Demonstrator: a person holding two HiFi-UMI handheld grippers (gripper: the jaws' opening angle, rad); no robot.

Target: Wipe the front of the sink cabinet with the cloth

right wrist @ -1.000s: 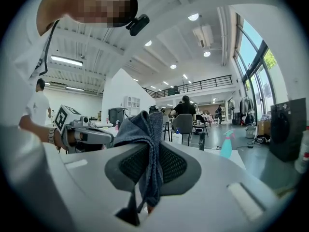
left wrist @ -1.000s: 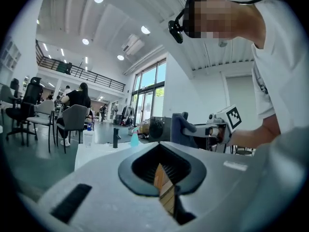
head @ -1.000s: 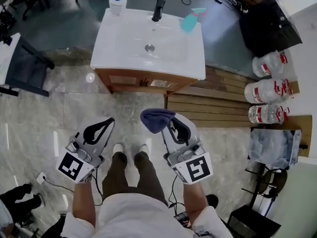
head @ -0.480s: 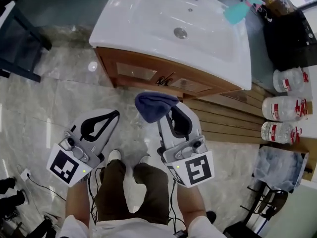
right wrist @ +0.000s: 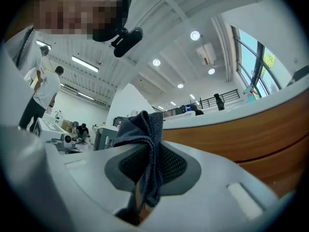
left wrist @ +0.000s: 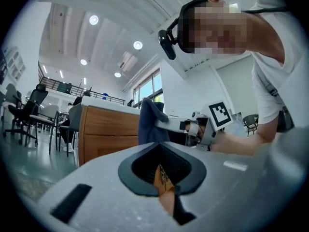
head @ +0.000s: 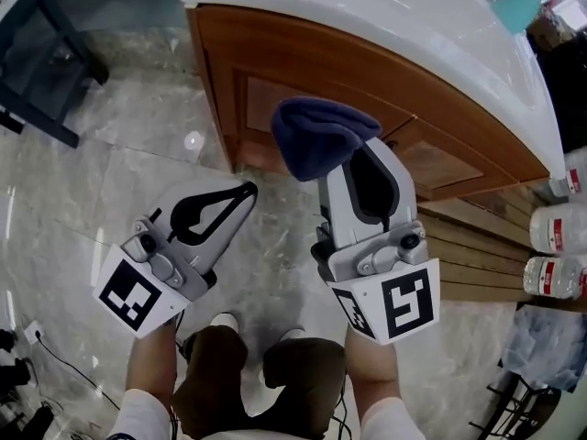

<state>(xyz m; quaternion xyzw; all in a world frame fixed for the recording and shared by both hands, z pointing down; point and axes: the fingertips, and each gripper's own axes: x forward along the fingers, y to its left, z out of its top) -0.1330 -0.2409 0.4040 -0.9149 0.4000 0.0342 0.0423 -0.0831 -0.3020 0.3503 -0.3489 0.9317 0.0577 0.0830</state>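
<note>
Right gripper (head: 354,154), jaws pinched on the dark blue cloth (head: 321,134), cloth bunched up over the fingertips, held near the wooden front of the sink cabinet (head: 303,76), contact not discernible, left gripper (head: 249,191) beside it, jaws pressed together on nothing.

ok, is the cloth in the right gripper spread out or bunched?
Bunched. The dark blue cloth is a crumpled wad pinched in the right gripper, its folds bulging over the jaw tips, nothing spread flat.
</note>
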